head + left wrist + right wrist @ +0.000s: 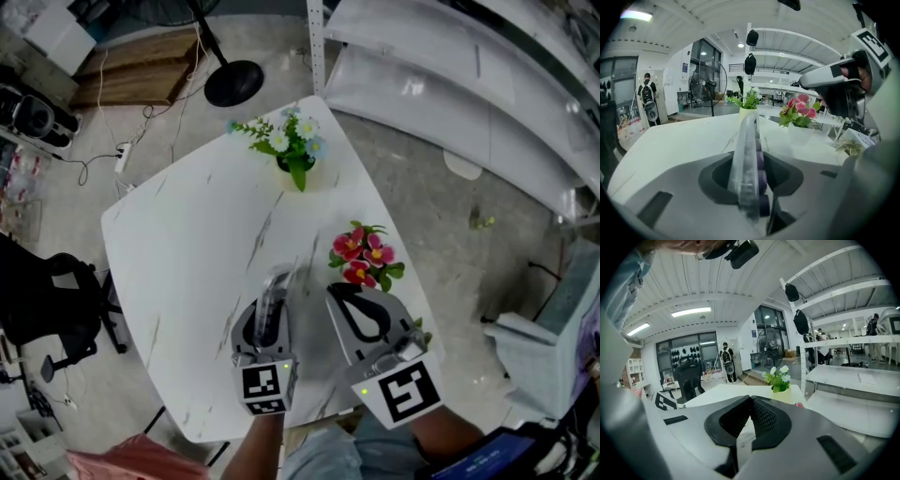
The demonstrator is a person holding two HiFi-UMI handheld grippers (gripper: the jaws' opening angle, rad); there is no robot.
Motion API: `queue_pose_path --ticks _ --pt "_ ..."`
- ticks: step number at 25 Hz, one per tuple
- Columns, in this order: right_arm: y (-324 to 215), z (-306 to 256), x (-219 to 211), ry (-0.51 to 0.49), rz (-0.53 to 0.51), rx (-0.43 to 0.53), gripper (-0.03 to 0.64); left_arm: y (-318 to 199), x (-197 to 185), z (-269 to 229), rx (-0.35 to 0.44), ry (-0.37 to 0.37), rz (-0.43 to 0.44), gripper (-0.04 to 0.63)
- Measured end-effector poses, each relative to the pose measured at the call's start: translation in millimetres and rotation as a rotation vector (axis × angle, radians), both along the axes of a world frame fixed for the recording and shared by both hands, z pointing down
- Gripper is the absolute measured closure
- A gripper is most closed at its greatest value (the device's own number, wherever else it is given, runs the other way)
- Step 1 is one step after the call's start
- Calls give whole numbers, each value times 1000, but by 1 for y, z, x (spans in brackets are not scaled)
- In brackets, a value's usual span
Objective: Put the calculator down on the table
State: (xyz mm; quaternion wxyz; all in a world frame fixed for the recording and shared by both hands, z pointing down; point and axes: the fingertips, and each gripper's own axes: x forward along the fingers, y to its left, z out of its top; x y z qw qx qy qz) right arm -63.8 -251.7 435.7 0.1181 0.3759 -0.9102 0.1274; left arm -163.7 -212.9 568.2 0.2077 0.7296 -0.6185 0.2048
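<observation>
The left gripper (269, 305) is clamped on the calculator (749, 159), which stands on edge between its jaws, purple keys facing right, over the near part of the white marble table (187, 244). Whether it touches the tabletop I cannot tell. Just beside it, the right gripper (751, 401) has its jaws closed together on nothing, near the potted pink flowers (364, 255).

White ceiling strip lights (691, 311) are glowing at eleven o'clock; fisheye edges are darkening; the white marble tabletop (187, 281) is glaring softly.
</observation>
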Motion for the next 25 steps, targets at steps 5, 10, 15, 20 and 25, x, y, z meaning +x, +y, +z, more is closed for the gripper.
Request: queue_pose_path --ticks 5,10,15,20,25 --pt "0 -1 -1 -7 7 -3 598 0 -5 9 -32 -27 -6 454" --pt "-1 0 -1 -10 15 -3 598 0 -5 9 -23 -31 5 454" --pt "-2 1 -3 -12 16 -7 598 -1 -7 9 -12 -24 6 449" --pt "-2 0 -8 -15 17 -7 598 -3 -15 8 -3 -20 0 424" --pt "-4 0 -14 -10 16 -10 598 -5 -26 11 -2 5 -15 370"
